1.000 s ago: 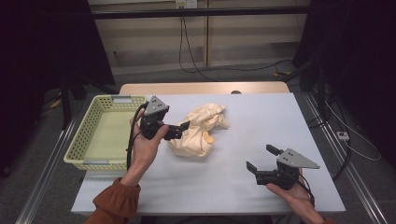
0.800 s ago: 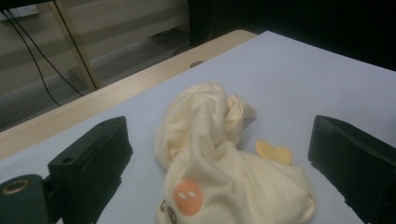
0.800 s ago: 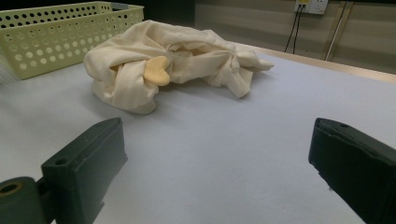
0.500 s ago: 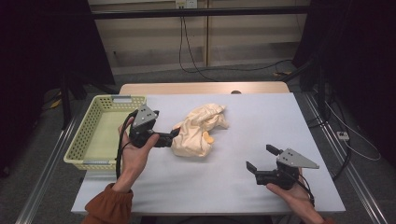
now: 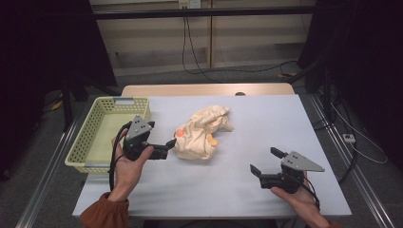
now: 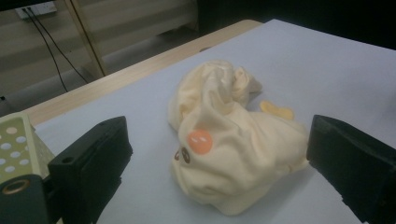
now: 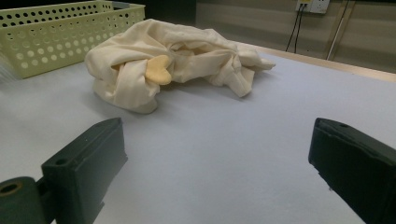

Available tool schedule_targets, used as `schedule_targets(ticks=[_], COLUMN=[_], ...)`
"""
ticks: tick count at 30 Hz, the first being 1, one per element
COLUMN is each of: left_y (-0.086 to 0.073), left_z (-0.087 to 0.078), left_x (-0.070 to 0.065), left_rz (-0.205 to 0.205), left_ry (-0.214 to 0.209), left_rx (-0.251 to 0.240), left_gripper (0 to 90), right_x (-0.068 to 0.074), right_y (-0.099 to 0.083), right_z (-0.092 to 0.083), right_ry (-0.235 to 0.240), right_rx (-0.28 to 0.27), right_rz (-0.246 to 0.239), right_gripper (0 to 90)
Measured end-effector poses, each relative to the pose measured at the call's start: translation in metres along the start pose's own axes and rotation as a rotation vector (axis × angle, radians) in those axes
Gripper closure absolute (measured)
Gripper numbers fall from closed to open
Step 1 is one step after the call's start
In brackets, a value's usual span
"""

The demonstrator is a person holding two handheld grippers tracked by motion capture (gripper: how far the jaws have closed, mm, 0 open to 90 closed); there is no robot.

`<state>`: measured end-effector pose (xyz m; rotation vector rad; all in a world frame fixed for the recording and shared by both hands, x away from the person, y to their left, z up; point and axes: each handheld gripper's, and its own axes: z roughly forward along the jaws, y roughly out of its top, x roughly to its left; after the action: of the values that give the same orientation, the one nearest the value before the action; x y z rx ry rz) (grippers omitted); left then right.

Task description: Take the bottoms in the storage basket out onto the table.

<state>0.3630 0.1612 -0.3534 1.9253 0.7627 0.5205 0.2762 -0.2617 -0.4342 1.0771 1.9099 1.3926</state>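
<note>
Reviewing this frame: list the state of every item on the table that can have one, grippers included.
Cream garment: crumpled in a heap on the table, not gripped.
Yellow basket: upright at the table's left edge, looks empty.
Left gripper: jaws open, close beside the garment.
Right gripper: jaws open, well apart from the garment.

A pale grey-blue table point(image 5: 247, 180) with a light wooden strip along its far edge carries 2 things. A crumpled cream garment point(image 5: 202, 133) lies near the middle. A yellow perforated basket point(image 5: 88, 137) sits at the left edge, well apart from the garment.
</note>
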Motion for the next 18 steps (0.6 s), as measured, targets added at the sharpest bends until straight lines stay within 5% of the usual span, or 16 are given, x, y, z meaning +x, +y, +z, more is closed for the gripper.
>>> schedule_targets(ticks=[18], left_y=[-0.043], left_z=[-0.016], left_x=[-0.02], left_rz=[-0.016], left_ry=[0.012], left_rx=[0.029], left_gripper=[6.4], right_x=[0.001], right_y=[0.0], right_z=[0.001], right_ry=[0.001], right_rx=[0.001], right_rz=[-0.002], right_gripper=[3.8])
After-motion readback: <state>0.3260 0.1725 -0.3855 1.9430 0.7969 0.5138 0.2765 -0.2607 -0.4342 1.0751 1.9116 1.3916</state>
